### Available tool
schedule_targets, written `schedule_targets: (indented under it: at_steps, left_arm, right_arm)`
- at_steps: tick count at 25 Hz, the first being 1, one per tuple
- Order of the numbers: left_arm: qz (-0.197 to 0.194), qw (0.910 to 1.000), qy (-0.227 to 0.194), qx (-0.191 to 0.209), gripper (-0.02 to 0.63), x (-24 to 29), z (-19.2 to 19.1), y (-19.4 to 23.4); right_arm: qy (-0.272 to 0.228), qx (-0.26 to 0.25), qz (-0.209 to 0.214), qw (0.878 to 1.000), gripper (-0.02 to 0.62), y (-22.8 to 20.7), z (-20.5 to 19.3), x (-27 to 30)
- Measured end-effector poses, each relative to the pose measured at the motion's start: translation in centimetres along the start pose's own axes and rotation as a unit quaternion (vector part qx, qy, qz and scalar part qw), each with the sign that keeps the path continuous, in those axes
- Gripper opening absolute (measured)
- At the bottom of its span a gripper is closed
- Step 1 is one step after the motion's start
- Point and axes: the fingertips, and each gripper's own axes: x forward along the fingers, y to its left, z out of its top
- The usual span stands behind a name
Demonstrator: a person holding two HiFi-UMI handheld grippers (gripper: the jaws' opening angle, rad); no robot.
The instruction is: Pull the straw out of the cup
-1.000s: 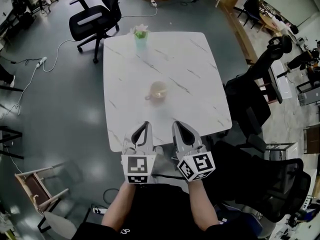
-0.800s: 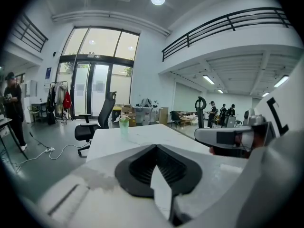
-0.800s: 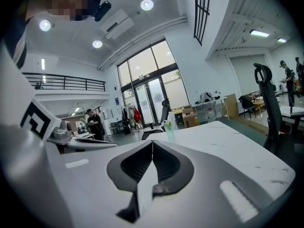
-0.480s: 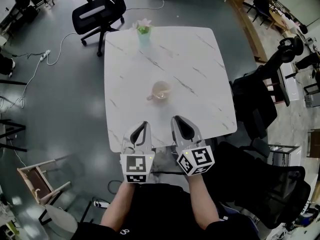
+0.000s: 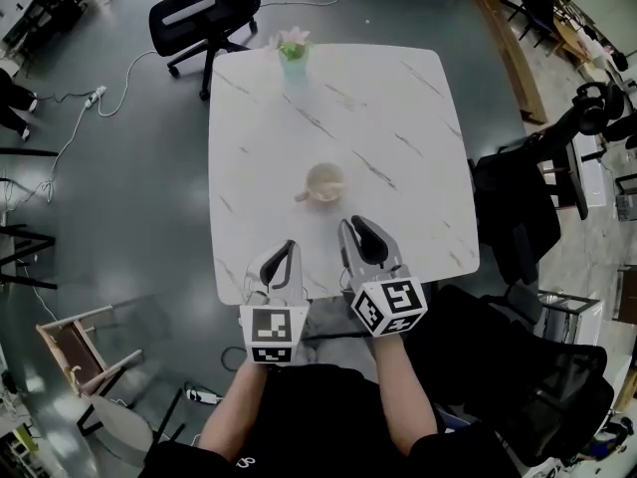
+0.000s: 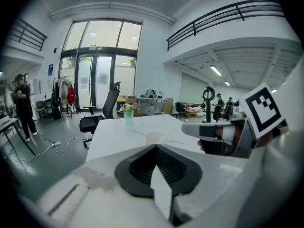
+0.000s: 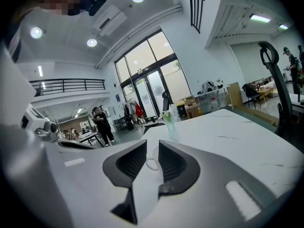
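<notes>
A cream cup (image 5: 323,182) with a handle on its left stands in the middle of the white marble table (image 5: 418,118). No straw can be made out in it. My right gripper (image 5: 356,225) hovers over the table just short of the cup, its jaws opening with nothing between them. In the right gripper view the cup's handle (image 7: 152,164) shows through the gap of the right gripper (image 7: 152,144). My left gripper (image 5: 282,250) is shut and empty near the table's front edge. From the left gripper (image 6: 156,146) the cup (image 6: 154,137) lies straight ahead.
A green glass with a flower (image 5: 294,48) stands at the table's far edge. A black office chair (image 5: 204,13) is beyond the far left corner, another black chair (image 5: 518,217) at the right side. A person (image 6: 23,103) stands far off to the left.
Both grippers have come forward over the table's front edge toward the cup, the right one further than the left.
</notes>
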Motion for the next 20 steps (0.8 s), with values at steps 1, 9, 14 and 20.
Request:
schedule_targets:
  at_steps: [1, 9, 14, 20]
  left_arm:
    - [0.000, 1.0000, 0.003, 0.000, 0.000, 0.2, -0.1, 0.0]
    - [0.003, 0.9997, 0.025, -0.005, 0.000, 2.0, -0.9, 0.2]
    - [0.004, 0.9993, 0.037, -0.008, 0.000, 3.1, -1.4, 0.4]
    - [0.007, 0.9988, 0.045, -0.016, 0.000, 4.1, -1.8, 0.9]
  right_arm:
    - [0.001, 0.005, 0.000, 1.000, 0.080, -0.2, -0.1, 0.3]
    - [0.010, 0.047, -0.011, 0.999, 0.098, -3.0, -1.5, 3.1]
    - [0.018, 0.069, -0.017, 0.997, 0.117, -4.4, -2.2, 4.6]
    - [0.036, 0.067, -0.015, 0.997, 0.126, -5.3, -3.5, 6.6]
